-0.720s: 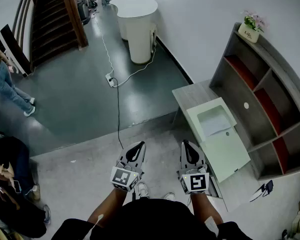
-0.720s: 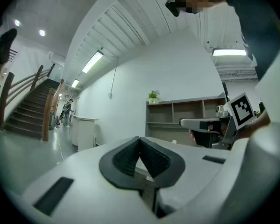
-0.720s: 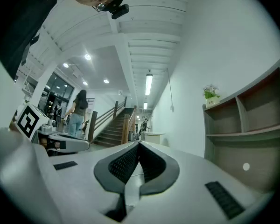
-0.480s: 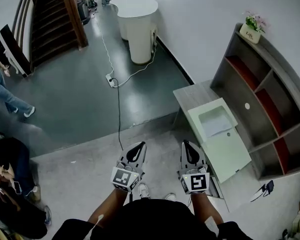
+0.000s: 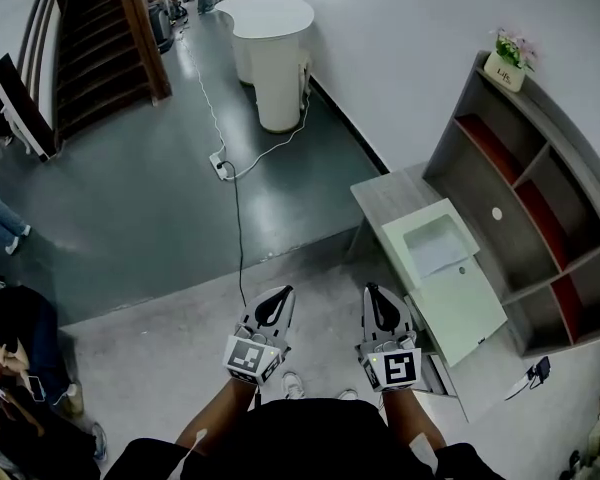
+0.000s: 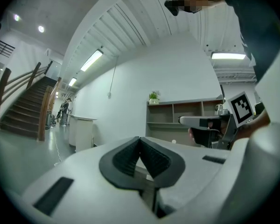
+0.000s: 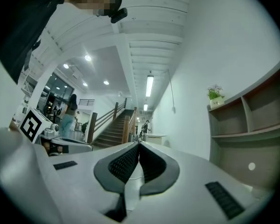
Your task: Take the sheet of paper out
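A white sheet of paper [image 5: 437,251] lies in the recess of a pale green flatbed device [image 5: 448,278] on a low grey table [image 5: 385,194] at the right of the head view. My left gripper [image 5: 279,294] and right gripper [image 5: 371,292] are held level side by side above the floor, short of the table and left of the device. Each has its jaws shut tip to tip with nothing between them. In the left gripper view the left gripper [image 6: 139,138] points toward the shelf unit [image 6: 186,118]. The right gripper [image 7: 139,143] faces the staircase [image 7: 113,130] in its own view.
A grey shelf unit [image 5: 540,198] with red backs stands against the wall at right, a potted plant [image 5: 507,58] on top. A white round counter [image 5: 270,43] is far ahead; a cable with power strip [image 5: 220,164] crosses the dark floor. Stairs [image 5: 85,38] rise top left. People stand at left.
The view has shifted slightly, so the table and shelf sit a bit lower right. The person walking at left has moved almost out of frame. Both grippers hold the same pose.
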The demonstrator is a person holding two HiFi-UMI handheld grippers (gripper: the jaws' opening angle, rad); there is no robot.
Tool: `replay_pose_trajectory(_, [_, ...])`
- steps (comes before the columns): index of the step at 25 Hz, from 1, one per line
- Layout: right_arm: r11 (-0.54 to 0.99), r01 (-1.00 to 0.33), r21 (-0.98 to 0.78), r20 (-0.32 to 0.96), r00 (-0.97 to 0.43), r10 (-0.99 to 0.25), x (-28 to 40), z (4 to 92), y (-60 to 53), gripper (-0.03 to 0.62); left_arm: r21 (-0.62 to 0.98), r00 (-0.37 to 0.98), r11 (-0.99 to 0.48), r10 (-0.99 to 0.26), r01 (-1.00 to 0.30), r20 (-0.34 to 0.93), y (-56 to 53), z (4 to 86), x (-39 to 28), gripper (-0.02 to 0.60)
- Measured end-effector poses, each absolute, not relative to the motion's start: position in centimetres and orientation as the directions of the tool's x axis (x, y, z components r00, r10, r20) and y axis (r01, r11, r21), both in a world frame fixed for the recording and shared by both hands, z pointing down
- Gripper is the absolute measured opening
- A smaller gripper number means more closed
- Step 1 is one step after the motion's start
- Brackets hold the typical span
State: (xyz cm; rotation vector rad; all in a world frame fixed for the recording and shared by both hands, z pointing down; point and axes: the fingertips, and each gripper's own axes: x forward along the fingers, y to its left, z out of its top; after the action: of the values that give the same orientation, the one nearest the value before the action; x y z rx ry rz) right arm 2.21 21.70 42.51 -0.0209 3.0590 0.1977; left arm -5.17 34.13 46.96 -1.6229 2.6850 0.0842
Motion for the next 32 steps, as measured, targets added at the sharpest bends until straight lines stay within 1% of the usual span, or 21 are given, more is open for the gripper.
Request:
replay_pose_trajectory(6, [0.991,-0.066,0.117,-0.136,-0.989,-0.050,1.5,41.6,22.3,0.023,0.050,-0.442,0.440,-0.896,-0.897,-0.043,34.7,46.8,-6.6,0.006])
replay_pose_trajectory(13, [0.989,-0.092,0.115,-0.114,-0.990,-0.079,0.6,42.0,21.2,0.023,0.063,-0.402,0.400,-0.915,-0.914,-0.039,32.7,47.2,-7.7,0.006])
replay_pose_trajectory(18, [0.990,-0.110,0.087,-0.117,-0.988,-0.099,-0.8,42.2,18.5,0.023,0.078,-0.387,0.384,-0.921,-0.920,-0.040,30.1,47.3,-9.4,0.006])
replay_pose_trajectory(27, [0.988,-0.122,0.093,-0.131,-0.985,-0.109,-3.6,41.7,12.2,0.023,0.060,-0.357,0.354,-0.934,-0.933,-0.035,23.1,46.7,-12.0,0.006])
replay_pose_trajectory(32, [0.989,-0.145,0.026,-0.144,-0.980,-0.140,-4.3,41.3,7.5,0.023,0.054,-0.329,0.326,-0.944,-0.944,-0.041,18.7,46.0,-12.8,0.006])
